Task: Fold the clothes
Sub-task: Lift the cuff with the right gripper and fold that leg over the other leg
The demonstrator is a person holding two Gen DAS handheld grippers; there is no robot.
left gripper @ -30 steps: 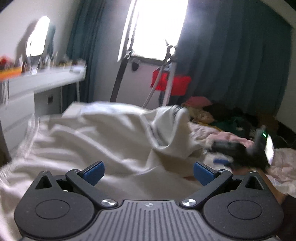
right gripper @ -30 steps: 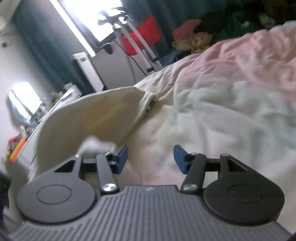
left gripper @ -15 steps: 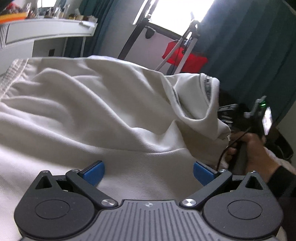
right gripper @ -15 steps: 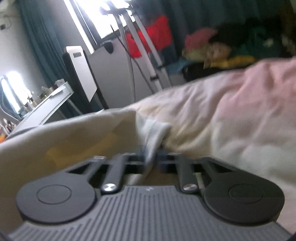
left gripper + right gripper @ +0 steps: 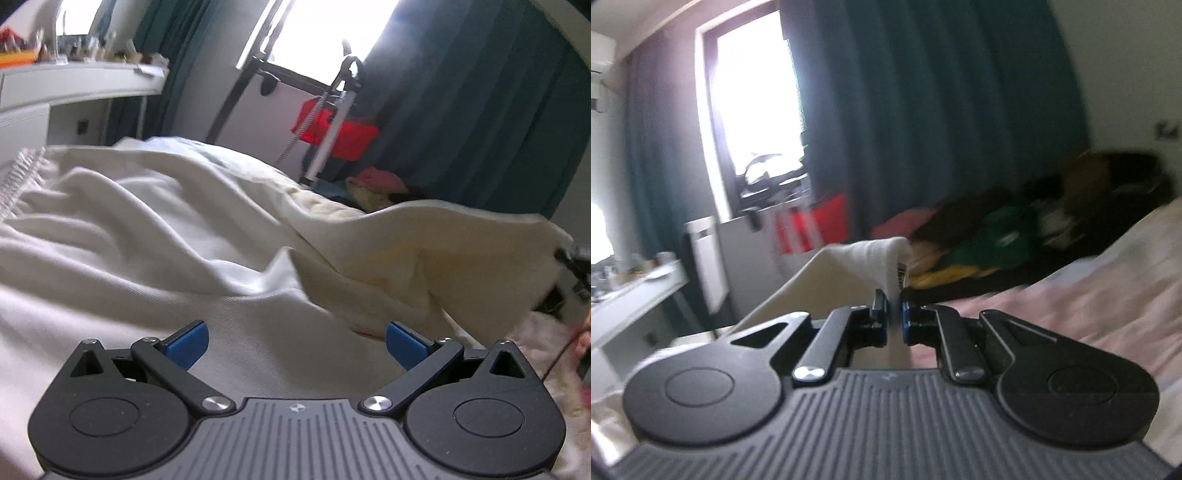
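On a pink-sheeted bed [image 5: 1108, 295] beneath teal curtains [image 5: 923, 110], the right hand-held gripper [image 5: 894, 314] pinches a cream garment [image 5: 184, 240]; the left hand-held gripper [image 5: 295, 345] is spread.

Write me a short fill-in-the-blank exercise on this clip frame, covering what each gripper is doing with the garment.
1. The right gripper is ____ on the cuff of the cream garment.
2. The left gripper has its jaws ____, with nothing between them.
3. The curtains beside the window are dark ____.
4. On the pink bedding, a heap of clothes lies ____ the gripped cuff.

Missing words: shut; open; teal; beyond
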